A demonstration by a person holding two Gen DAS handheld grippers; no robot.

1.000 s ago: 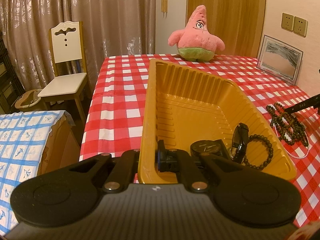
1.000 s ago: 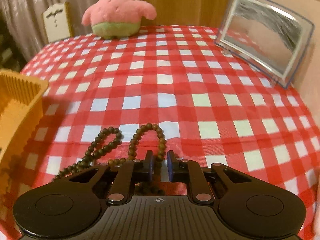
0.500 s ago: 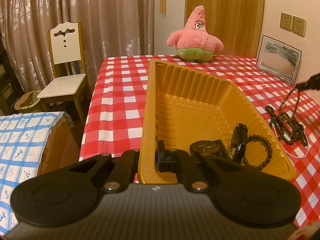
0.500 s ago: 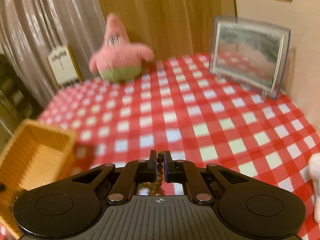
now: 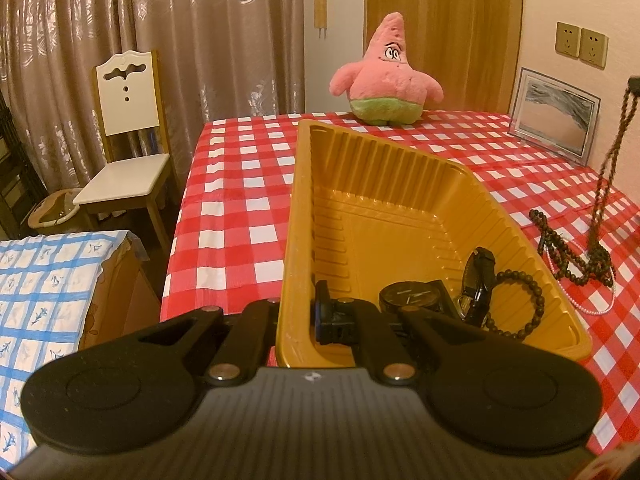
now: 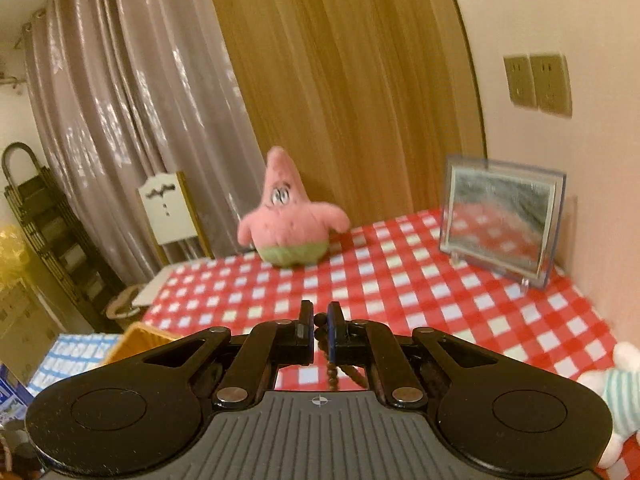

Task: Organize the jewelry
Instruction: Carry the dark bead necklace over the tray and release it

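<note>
A yellow plastic tray (image 5: pixel 384 200) lies on the red checked table. My left gripper (image 5: pixel 298 316) is shut on the tray's near left wall. In the tray lie a black watch (image 5: pixel 410 296), a second watch (image 5: pixel 478 280) and a dark bead bracelet (image 5: pixel 520 304). My right gripper (image 6: pixel 319 326) is shut on a long brown bead necklace (image 5: pixel 604 184), raised high. The necklace hangs down to the table at the right of the tray, its lower end still on the cloth (image 5: pixel 572 260). The tray corner (image 6: pixel 136 338) shows low left in the right wrist view.
A pink bead strand (image 5: pixel 588 292) lies under the necklace end. A pink star plush (image 5: pixel 384 80) and a framed picture (image 5: pixel 554 116) stand at the table's back. A white chair (image 5: pixel 128 140) is left of the table. A blue checked surface (image 5: pixel 44 280) is near left.
My right gripper has closed on the brown necklace and lifted it well above the table; the strand now hangs stretched. The left gripper and tray have stayed in place.
</note>
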